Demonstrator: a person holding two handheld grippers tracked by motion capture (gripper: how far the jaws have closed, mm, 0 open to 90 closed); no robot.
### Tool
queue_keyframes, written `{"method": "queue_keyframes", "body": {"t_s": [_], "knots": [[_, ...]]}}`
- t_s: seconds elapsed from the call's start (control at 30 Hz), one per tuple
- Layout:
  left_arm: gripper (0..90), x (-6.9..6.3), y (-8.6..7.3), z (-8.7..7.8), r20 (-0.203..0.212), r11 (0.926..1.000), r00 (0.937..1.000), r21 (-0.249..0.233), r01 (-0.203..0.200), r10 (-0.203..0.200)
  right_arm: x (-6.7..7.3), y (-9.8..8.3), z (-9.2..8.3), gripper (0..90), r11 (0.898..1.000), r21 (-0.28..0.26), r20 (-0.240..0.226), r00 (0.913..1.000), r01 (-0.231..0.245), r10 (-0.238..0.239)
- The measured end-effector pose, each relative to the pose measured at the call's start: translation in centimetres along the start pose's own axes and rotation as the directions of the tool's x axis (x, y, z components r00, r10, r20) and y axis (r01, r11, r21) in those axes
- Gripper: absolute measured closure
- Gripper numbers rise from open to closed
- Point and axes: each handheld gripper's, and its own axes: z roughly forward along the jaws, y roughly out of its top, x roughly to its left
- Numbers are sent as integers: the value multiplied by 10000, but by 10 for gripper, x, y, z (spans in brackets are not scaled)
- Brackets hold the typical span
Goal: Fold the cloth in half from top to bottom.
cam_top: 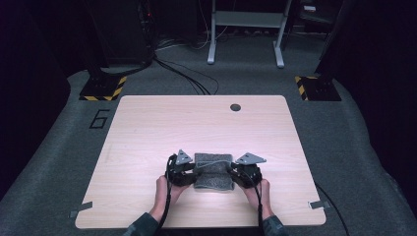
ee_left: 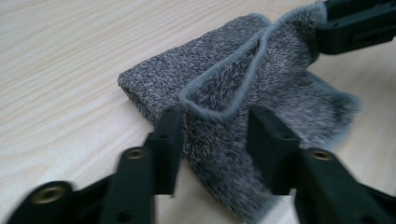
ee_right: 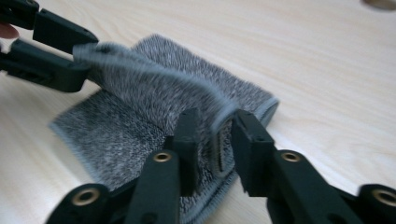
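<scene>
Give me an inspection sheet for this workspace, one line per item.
Surface: pale wooden table, round hole near far edge.
Job's things: grey towel, folded, near front edge, one layer raised between the grippers.
Clutter: nothing seen.
Grippers: left gripper at towel's left end, right gripper at its right end; fingers stand apart around the raised fold.
Cables: black cables on floor behind table.
Surroundings: grey carpet, metal frame, striped bases.

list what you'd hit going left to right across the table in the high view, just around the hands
left gripper → grey towel → right gripper. Each gripper sits at one end of the folded towel, on the light wooden table.
</scene>
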Motion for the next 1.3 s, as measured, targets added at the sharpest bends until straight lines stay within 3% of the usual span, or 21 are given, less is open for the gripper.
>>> {"method": "queue_keyframes", "body": {"t_s": [0.03,0.07,0.13,0.2,0.27,0.33,0.37,0.4,0.43,0.6,0.8,0.97,1.07,1.3], "knots": [[412,1,2,-13,-82,9991,9999,-398,140,-144,-2,4,-14,647,9997,-228,-14,10000,-97,97],[389,1,2,-13,-82,9991,9999,-398,140,-144,-2,4,-14,647,9997,-228,-14,10000,-97,97],[367,5,7,-24,-197,9969,9995,-757,218,-234,-5,12,-27,616,9981,-611,-15,9999,-121,120],[352,11,13,-25,-408,9964,9987,-805,281,-314,-7,20,-30,597,9979,-624,25,9999,-166,168],[333,15,19,-18,-598,9973,9973,-614,394,-431,-8,26,-26,550,9985,-479,144,9995,-269,277],[328,16,21,-5,-852,9997,9962,-129,193,-203,-7,29,-15,530,9993,-73,197,9991,-365,367],[316,15,21,2,-778,9996,9966,77,265,-258,-4,26,-2,493,9977,521,196,9989,-424,415],[316,13,19,8,-856,9992,9962,343,185,-155,-4,26,-2,493,9977,521,196,9989,-424,415],[304,7,13,14,-921,9975,9957,713,15,51,3,19,7,458,9942,981,285,9988,-435,409],[278,-1,-5,22,-1166,9908,9921,1319,-311,467,12,-3,16,400,9867,1583,158,9993,-359,338],[253,-7,-19,25,-1214,9859,9904,1606,-467,666,16,-16,23,318,9808,1927,272,9993,-303,256],[214,-8,-24,26,-1406,9879,9879,1485,-439,650,16,-21,27,262,9801,1974,341,9993,-200,136],[177,-6,-23,29,-1526,9878,9861,1496,-434,664,10,-22,33,173,9807,1932,368,9991,-298,231],[155,9,-19,34,-1546,9885,9876,1511,-49,286,3,-14,45,139,9805,1948,453,9988,-276,191]]}}
